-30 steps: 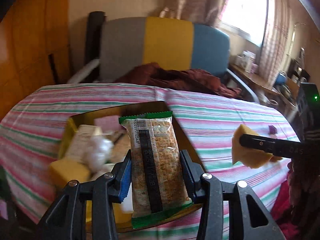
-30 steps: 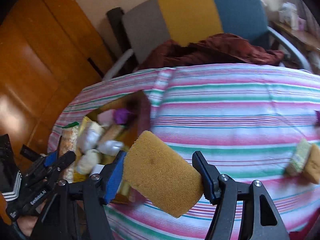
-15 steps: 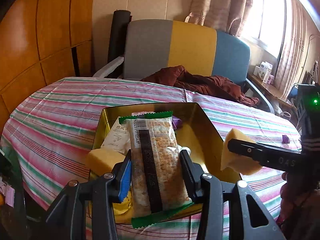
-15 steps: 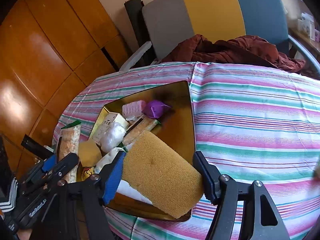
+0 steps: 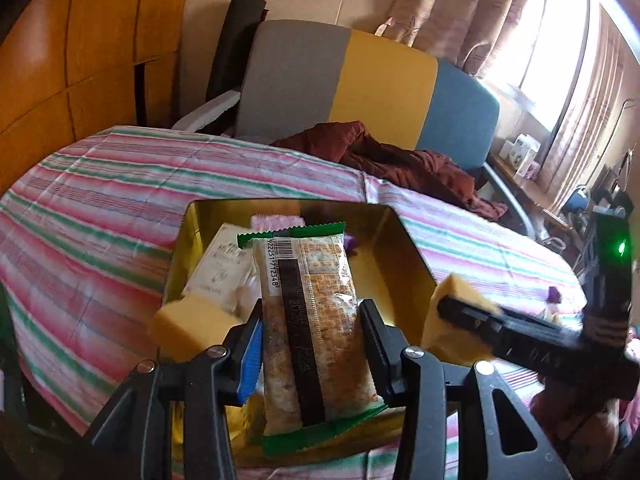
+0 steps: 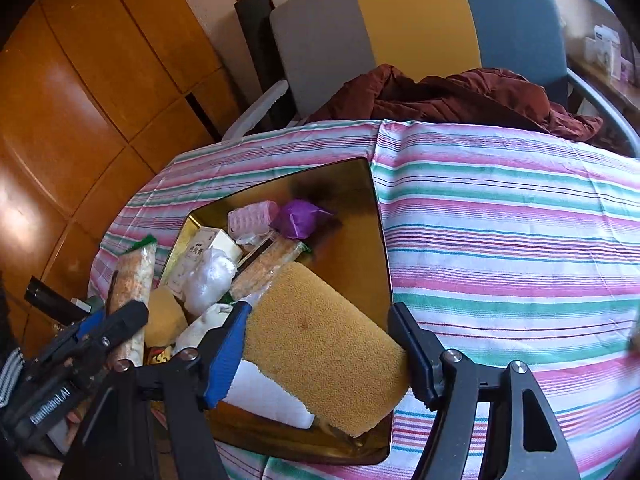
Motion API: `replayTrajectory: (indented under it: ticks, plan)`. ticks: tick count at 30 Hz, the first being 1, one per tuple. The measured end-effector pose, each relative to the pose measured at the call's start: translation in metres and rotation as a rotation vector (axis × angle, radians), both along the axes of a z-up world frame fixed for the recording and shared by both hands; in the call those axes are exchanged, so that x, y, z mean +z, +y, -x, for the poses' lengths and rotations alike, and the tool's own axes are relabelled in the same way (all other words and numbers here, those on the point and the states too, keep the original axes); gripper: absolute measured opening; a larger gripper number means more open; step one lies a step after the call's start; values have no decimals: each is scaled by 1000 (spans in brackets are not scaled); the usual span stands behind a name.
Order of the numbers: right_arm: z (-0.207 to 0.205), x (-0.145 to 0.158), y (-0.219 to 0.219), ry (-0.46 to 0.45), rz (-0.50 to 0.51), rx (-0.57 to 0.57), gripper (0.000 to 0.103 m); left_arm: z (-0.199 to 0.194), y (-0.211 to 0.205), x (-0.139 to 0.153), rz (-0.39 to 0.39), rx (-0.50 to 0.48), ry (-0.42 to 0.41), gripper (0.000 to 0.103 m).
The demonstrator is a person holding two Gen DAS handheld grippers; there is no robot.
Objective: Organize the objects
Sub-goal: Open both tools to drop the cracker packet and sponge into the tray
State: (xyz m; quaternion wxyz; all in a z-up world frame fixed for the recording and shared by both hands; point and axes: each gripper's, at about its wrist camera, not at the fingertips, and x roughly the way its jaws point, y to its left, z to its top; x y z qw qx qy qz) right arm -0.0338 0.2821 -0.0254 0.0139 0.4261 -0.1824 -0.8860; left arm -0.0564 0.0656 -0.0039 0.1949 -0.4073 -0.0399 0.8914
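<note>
My left gripper [image 5: 312,324] is shut on a green-edged cracker packet [image 5: 312,320] and holds it over the near end of a gold tin tray [image 5: 404,252]. My right gripper [image 6: 320,328] is shut on a yellow sponge [image 6: 320,344] above the tray's near right part [image 6: 360,240]. The sponge also shows in the left wrist view [image 5: 448,320], at the right. The left gripper with its packet [image 6: 132,280] shows at the tray's left in the right wrist view. The tray holds a white box [image 6: 200,248], a pink roller [image 6: 252,216], a purple wad [image 6: 300,216], another yellow sponge [image 5: 188,324] and other items.
The tray sits on a round table with a striped cloth [image 6: 500,240]. A grey, yellow and blue chair [image 6: 400,24] with a maroon garment [image 6: 460,96] stands behind it. A wooden wall [image 6: 80,100] is at the left. A small purple item [image 5: 554,294] lies on the cloth's right.
Both grippers have moved left and in over the tray with their loads. The right gripper's sponge went from above the bare cloth to above the tray.
</note>
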Motion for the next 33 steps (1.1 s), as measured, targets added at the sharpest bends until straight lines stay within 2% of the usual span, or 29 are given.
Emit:
replayTrajectory:
  ticks: [7, 17, 20, 22, 33]
  plan:
    - [3, -5, 1, -2, 23, -2, 73, 32, 20, 3, 12, -22, 1, 45]
    - [10, -15, -7, -18, 31, 6, 75, 48, 41, 2, 68, -40, 23, 45]
    - [11, -16, -8, -12, 43, 6, 81, 48, 46, -1, 107, -37, 27, 45]
    - [12, -16, -8, -6, 31, -1, 95, 49, 46, -2, 112, -27, 28, 46]
    - [3, -19, -7, -11, 10, -7, 97, 30, 45, 12, 130, -11, 97, 48]
